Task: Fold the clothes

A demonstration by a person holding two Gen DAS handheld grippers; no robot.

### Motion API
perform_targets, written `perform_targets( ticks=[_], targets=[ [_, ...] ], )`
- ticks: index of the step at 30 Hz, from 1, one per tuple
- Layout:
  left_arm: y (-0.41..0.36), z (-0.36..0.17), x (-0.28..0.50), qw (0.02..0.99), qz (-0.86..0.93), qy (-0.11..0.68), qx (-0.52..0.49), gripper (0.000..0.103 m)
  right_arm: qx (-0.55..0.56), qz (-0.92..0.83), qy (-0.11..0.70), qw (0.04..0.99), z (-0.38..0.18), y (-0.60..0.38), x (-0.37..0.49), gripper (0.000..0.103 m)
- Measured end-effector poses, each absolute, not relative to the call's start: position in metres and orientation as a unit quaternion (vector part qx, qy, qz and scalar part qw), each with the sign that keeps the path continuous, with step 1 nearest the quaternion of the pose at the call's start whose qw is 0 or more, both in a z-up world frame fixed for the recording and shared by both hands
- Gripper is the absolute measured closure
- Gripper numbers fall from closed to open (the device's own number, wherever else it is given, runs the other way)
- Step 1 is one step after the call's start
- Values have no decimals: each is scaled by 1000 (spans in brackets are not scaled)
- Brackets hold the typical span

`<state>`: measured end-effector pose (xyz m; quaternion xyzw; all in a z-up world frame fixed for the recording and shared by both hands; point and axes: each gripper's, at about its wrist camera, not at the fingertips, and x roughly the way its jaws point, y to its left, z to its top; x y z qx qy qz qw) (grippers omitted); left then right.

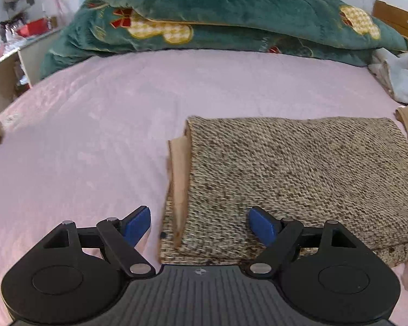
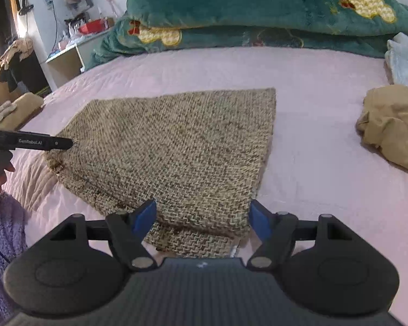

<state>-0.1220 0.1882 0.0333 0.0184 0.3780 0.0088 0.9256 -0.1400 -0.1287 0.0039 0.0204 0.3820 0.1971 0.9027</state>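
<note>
Both grippers, left (image 1: 200, 224) and right (image 2: 202, 217), are gaping wide, holding nothing. I am hovering them over the folded knit (image 2: 176, 141), lying mid-bed (image 1: 95, 135), long axis running between them.

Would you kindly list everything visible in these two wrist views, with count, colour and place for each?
Folded tweed knit garment: one, beige-and-brown, centre of bed, tan lining showing at its left edge.
Pink bedsheet: one, pale pink, covering the bed.
Plush green quilt: one, dark green with yellow-checked and red motifs, heaped at the far end.
Crumpled tan garment: one, tan, right side of bed.
White cloth pile: one, off-white, far right.
Red container: one, red, on the shelf at far left.
Left gripper: one, black with blue pads, open over the tweed's near-left corner.
Right gripper: one, same colours, open over its near edge.
</note>
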Motion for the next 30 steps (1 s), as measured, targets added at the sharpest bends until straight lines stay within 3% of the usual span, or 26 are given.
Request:
perform_targets(
  ticks=[1, 3, 5, 8, 11, 20, 26, 28, 29, 30],
  targets=[
    [188, 32, -121, 926, 6, 377, 17, 29, 17, 195, 378, 905, 3, -128, -140, 41],
    [188, 29, -120, 927, 0, 376, 15, 39, 13, 190, 373, 908, 3, -128, -140, 64],
    [186, 29, -122, 929, -1, 370, 15, 59, 12, 186, 371, 910, 4, -130, -140, 79],
    [184, 31, -125, 931, 6, 365, 21, 78, 0, 190, 366, 911, 7, -130, -143, 87],
    [189, 36, -125, 928, 7, 372, 4, 83, 3, 194, 363, 911, 16, -128, -143, 95],
    [197, 63, -139, 921, 22, 388, 15, 85, 0, 216, 356, 909, 43, -130, -154, 96],
    [200, 55, -138, 908, 25, 417, 27, 84, -17, 189, 420, 887, 5, -137, -134, 95],
    [194, 65, -145, 920, 31, 389, 41, 81, 0, 179, 422, 889, 9, -139, -131, 92],
    [191, 70, -147, 925, 32, 378, 40, 76, -5, 165, 415, 895, 16, -136, -131, 84],
    [188, 75, -148, 928, 33, 368, 36, 75, -12, 149, 406, 901, 24, -134, -131, 65]
  ],
)
